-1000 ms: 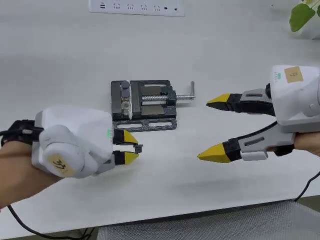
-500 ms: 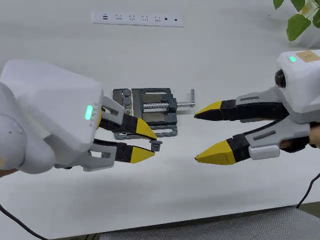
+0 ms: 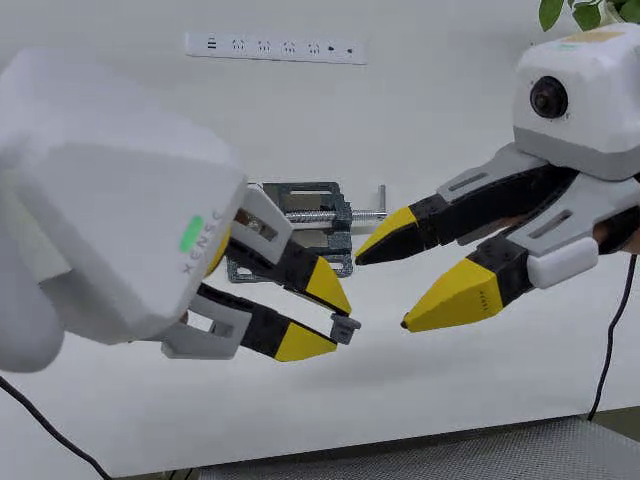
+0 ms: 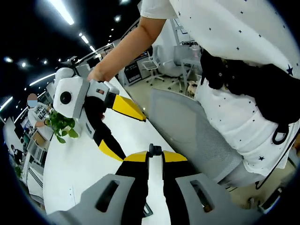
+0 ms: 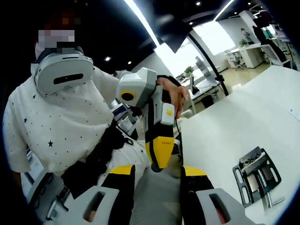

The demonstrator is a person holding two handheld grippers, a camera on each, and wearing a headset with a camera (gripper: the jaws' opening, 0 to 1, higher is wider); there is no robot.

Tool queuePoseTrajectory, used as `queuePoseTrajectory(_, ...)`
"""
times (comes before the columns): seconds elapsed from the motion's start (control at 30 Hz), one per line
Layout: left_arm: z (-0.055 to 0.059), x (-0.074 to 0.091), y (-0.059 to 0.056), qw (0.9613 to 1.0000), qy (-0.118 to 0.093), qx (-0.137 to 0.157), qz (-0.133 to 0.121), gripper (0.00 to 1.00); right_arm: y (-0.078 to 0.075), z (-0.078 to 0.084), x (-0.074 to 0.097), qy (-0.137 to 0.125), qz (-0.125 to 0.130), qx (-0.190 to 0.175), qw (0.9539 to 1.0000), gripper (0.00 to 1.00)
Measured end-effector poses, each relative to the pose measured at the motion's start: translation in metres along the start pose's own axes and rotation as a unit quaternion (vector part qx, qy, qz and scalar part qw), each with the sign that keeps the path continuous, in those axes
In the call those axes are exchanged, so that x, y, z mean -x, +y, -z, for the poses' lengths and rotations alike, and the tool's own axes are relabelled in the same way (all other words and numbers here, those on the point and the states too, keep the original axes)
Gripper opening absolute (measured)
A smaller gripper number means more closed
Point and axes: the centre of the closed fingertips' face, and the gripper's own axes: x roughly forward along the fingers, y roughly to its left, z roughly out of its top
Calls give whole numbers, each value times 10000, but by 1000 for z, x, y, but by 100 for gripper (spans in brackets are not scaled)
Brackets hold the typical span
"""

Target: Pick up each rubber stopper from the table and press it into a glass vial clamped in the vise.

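My left gripper [image 3: 340, 325] is lifted close to the headset, shut on a small grey rubber stopper [image 3: 345, 327] pinched at its yellow tips. In the left gripper view the stopper [image 4: 154, 150] sits between the nearly closed jaws of the left gripper [image 4: 155, 158]. My right gripper [image 3: 384, 290] stands open just right of the stopper, tips pointing left at it, nothing between them. The black vise [image 3: 322, 215] rests on the white table behind both, partly hidden by the left gripper; its vial is hidden. In the right gripper view the vise [image 5: 255, 176] lies at the lower right.
A white power strip [image 3: 275, 45] lies at the table's far edge. Green plant leaves [image 3: 560, 10] hang at the top right. A black cable [image 3: 610, 330] drops off the right front. The table's front edge [image 3: 400, 435] runs close below the grippers.
Both grippers have risen toward the headset and turned to face each other. The left one has carried the stopper up off the table, rightward, close to the right gripper's open tips.
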Motion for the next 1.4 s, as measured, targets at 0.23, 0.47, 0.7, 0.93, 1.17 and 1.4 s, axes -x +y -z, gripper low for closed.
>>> queuePoseTrajectory(0.23, -19, 7, 4, 9997, -189, -77, 140, 6, 13, 3, -7, 546, -645, 186, 9962, 31)
queuePoseTrajectory(0.47, -30, 9, 1, 9991, -309, -150, 259, 6, 24, -5, -8, 597, -1121, 275, 9915, 23)
queuePoseTrajectory(0.7, -40, 11, 1, 9982, -442, -168, 366, 6, 34, -10, -7, 563, -1478, 290, 9870, 15)
queuePoseTrajectory(0.93, -42, 11, -2, 9977, -476, -171, 461, 6, 37, -11, -7, 560, -1599, 327, 9850, 12)
queuePoseTrajectory(1.17, -42, 10, -4, 9969, -516, -110, 585, 6, 37, -8, -9, 609, -1689, 300, 9833, 12)
queuePoseTrajectory(1.4, -51, 13, -5, 9950, -698, -11, 711, 6, 45, -11, -9, 546, -1912, 290, 9796, 12)
